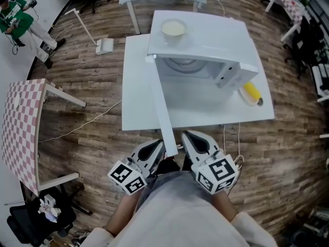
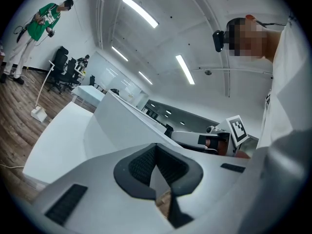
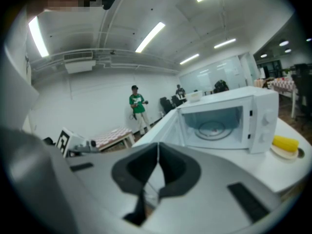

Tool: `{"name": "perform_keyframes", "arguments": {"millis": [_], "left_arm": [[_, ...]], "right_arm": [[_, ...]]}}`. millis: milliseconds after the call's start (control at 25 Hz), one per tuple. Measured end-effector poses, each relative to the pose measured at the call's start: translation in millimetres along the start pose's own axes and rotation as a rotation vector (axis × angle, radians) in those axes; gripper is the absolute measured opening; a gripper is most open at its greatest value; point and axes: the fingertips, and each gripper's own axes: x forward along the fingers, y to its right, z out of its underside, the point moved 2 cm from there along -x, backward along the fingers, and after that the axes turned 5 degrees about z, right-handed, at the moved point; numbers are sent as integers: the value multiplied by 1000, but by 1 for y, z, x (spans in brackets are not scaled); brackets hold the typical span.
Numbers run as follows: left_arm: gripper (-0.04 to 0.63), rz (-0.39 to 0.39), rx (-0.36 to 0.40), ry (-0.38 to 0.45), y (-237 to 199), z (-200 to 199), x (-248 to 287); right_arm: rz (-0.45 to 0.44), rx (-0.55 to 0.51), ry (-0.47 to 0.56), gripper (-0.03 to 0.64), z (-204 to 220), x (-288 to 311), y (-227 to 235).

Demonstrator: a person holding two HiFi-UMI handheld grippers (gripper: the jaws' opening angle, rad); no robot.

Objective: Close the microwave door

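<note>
Readable text: none was legible.
Left marker cube [image 1: 127, 178], in front of the microwave [image 1: 205, 40]: black-and-white square pattern only.
Right marker cube [image 1: 218, 173], in front of the microwave: likewise.
Microwave control panel [image 3: 265, 116]: markings were too small to read.

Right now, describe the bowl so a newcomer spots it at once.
On the white table stands a white microwave oven, door open. The round cream bowl sits on its roof, the only thing up there; the yellow item lies lower, on a small plate beside the microwave.
</note>
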Motion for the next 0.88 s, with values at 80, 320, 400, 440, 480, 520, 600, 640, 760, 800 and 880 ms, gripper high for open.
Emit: {"name": "perform_keyframes", "arguments": {"millis": [80,320,400,440,480,520,600,640,760,800,880], "left_arm": [[17,6,0,-4,0,0,2],[17,18,20,-18,4,1,10],[17,20,16,-17,4,2,13],[17,21,13,-15,5,2,14],[17,22,5,-10,5,2,16],[17,24,-6,-5,5,2,17],[17,32,-30,3,5,2,20],[17,36,-36,3,5,2,21],[17,39,-41,0,4,3,25],[17,40,-46,2,4,3,26],[17,44,-60,5,4,3,29]], "right_arm": [[5,2,0,23,-1,-1,2],[24,14,-1,23,-1,-3,9],[27,15,2,23,-1,-3,11],[30,15,5,23,-2,-4,12],[34,15,6,23,-2,-4,14],[35,17,6,23,-2,-4,15],[36,20,6,23,-3,-5,17],[38,21,6,23,-2,-5,17],[44,25,5,23,-1,-6,21],[47,27,4,23,-1,-7,22],[53,30,4,23,-1,-9,25]]}}
